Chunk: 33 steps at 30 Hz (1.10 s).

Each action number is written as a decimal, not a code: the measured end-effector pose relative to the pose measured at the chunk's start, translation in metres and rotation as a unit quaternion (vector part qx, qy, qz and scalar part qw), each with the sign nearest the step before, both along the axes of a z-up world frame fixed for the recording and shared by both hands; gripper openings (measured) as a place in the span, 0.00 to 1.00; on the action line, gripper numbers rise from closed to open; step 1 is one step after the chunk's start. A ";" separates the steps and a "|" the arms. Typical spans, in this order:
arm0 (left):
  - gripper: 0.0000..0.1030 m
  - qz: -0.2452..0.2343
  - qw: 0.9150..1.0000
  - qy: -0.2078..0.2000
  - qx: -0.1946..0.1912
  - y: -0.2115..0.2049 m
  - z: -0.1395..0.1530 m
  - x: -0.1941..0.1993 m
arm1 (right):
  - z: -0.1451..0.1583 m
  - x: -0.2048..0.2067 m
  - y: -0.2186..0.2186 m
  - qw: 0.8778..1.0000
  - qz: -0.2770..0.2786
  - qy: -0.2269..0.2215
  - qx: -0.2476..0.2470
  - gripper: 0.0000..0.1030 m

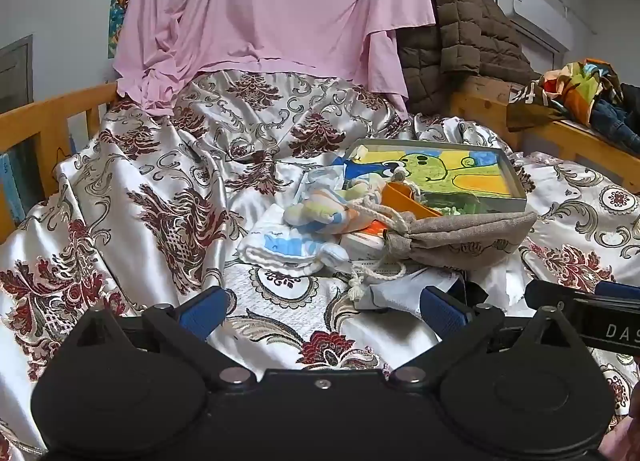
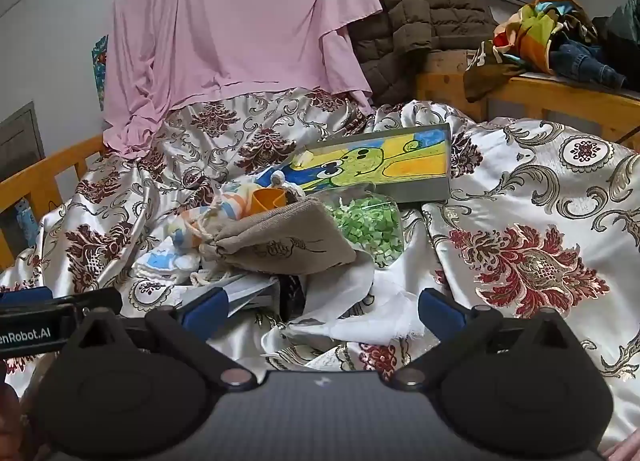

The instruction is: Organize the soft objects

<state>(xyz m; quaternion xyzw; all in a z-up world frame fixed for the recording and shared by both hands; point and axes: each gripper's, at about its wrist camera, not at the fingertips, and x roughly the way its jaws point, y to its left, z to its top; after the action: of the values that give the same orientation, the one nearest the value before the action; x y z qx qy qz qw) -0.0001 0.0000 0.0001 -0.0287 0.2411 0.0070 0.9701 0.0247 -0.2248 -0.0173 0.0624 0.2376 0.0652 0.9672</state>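
Left wrist view: left gripper (image 1: 324,311) spread wide over the satin bedspread (image 1: 132,197) with nothing between its pads, pile of soft things lying just ahead untouched — folded baby socks (image 1: 288,249), striped cloth (image 1: 316,211), linen drawstring pouch (image 1: 460,237) slumped against the painted box (image 1: 516,197) — so sorting judged barely begun. Right wrist view: right gripper (image 2: 320,311) equally wide and empty above a white cloth scrap (image 2: 352,301), same pouch (image 2: 280,237) heaped with an orange cup (image 2: 268,199) and a bag of green bits (image 2: 368,229), everything unsorted, the whole job apparently left to do.

beige drawstring pouch (image 1: 460,235), white socks (image 1: 280,249) beside
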 end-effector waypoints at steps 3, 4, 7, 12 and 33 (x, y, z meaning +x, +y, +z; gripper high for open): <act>0.99 -0.001 1.000 0.000 -0.003 0.000 0.000 0.000 | 0.000 0.000 -0.001 1.000 0.001 0.002 0.004 1.00; 0.99 -0.001 1.000 -0.001 -0.003 0.000 0.000 0.000 | 0.000 0.000 -0.001 1.000 0.002 0.002 0.003 1.00; 0.99 -0.002 1.000 -0.001 -0.002 0.001 -0.001 -0.001 | 0.000 0.000 0.000 1.000 0.002 0.002 0.002 1.00; 0.99 0.000 1.000 0.000 -0.002 0.000 0.000 -0.001 | 0.000 0.000 0.000 1.000 0.001 0.002 0.003 1.00; 0.99 0.002 1.000 0.006 -0.009 0.001 -0.003 0.002 | 0.000 -0.001 -0.001 1.000 0.007 0.004 0.010 1.00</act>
<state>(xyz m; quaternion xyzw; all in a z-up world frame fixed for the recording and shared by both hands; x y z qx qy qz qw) 0.0024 0.0008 -0.0029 -0.0376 0.2468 0.0071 0.9683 0.0239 -0.2259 -0.0176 0.0704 0.2411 0.0744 0.9651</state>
